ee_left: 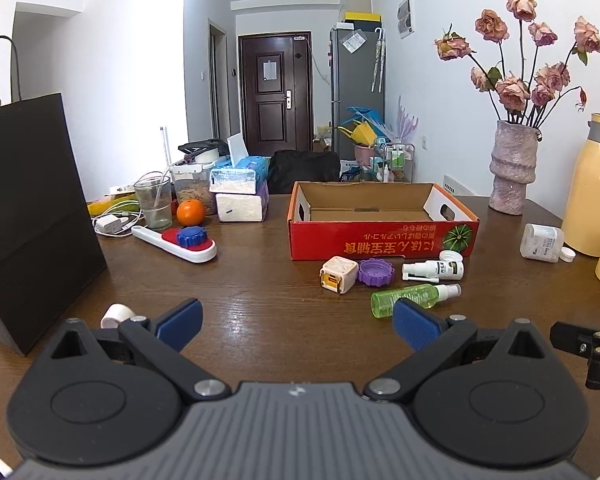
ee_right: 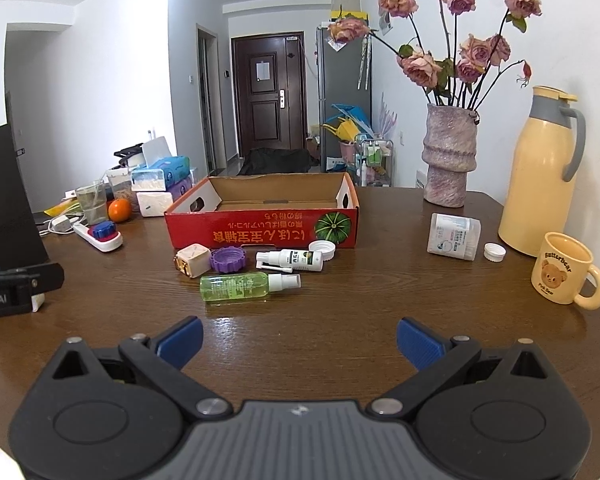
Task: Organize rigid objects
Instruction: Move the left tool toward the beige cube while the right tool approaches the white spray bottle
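The clear green plastic spray bottle [ee_right: 240, 287] lies on its side on the brown wooden tabletop [ee_right: 360, 300], just in front of the red cardboard box [ee_right: 260, 232]. Its long axis runs left-right, white nozzle to the right. It sits ahead and slightly left of my right tool [ee_right: 299, 340], and ahead-right of my left tool [ee_left: 298, 326]; my left looks nearer. Both tools are spread wide and grasp nothing. The box carries Japanese lettering, upside down to me. The yellow ceramic mug [ee_right: 562, 268] reads "Butterbear". The bottle's label is illegible.
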The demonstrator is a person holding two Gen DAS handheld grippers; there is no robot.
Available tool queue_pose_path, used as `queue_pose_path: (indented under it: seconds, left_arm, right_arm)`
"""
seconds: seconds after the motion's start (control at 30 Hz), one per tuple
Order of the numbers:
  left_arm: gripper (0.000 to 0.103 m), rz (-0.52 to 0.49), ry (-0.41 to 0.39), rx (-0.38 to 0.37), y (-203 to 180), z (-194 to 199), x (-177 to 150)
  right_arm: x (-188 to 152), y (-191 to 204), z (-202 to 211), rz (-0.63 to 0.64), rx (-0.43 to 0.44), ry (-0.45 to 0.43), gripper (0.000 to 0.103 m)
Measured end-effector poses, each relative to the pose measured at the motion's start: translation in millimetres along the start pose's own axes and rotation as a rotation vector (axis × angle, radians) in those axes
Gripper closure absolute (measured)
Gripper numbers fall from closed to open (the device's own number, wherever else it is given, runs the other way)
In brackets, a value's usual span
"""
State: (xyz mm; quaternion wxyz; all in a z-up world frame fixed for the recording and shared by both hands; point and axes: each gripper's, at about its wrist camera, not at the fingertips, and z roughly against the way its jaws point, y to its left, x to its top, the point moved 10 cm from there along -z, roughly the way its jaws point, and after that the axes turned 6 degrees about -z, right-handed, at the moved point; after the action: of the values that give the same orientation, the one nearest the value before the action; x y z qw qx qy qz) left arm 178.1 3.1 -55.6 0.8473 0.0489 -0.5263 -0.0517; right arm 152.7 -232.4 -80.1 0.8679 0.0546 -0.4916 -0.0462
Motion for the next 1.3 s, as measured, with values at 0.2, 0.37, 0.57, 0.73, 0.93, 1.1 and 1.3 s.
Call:
queue_pose_path:
  seconds: [0.2,0.37,0.57,0.73,0.93,1.1,1.3]
  left_arm:
    - [0.0,-0.005,-0.003,-0.013,-1.2,-19.4,8.0]
    - [0.0,0.005,0.003,-0.027,0.2,-38.1,11.8]
    - [0.0,-0.01,0.012,-0.016,0.8,-59.3,16.7]
    - [0.0,-0.017,0.018,-0.014,2.2,-75.6,19.9]
    - [0.0,-0.02,0.037,-0.006,6.0,-97.9,20.6]
    - [0.0,-0.028,0.05,-0.004,8.1,-115.8,19.7]
    - [0.0,-0.038,0.08,-0.006,7.0,-142.1,21.1]
  right_arm:
    - [8.5,5.7,-22.9,-0.001,0.021,0.005,0.0]
    - [15.8,13.4,-42.7,0.01,0.042,0.007,0.0]
    - [23.3,23.2,-64.2,0.026,0.056,0.01,0.0]
    - [28.7,29.2,-80.7,0.033,0.064,0.017,0.0]
    - [31.4,35.6,-102.4,0.04,0.077,0.03,0.0]
    - [33.1,36.9,-122.3,0.046,0.071,0.039,0.0]
    - [39.1,31.2,-146.6,0.036,0.044,0.052,0.0]
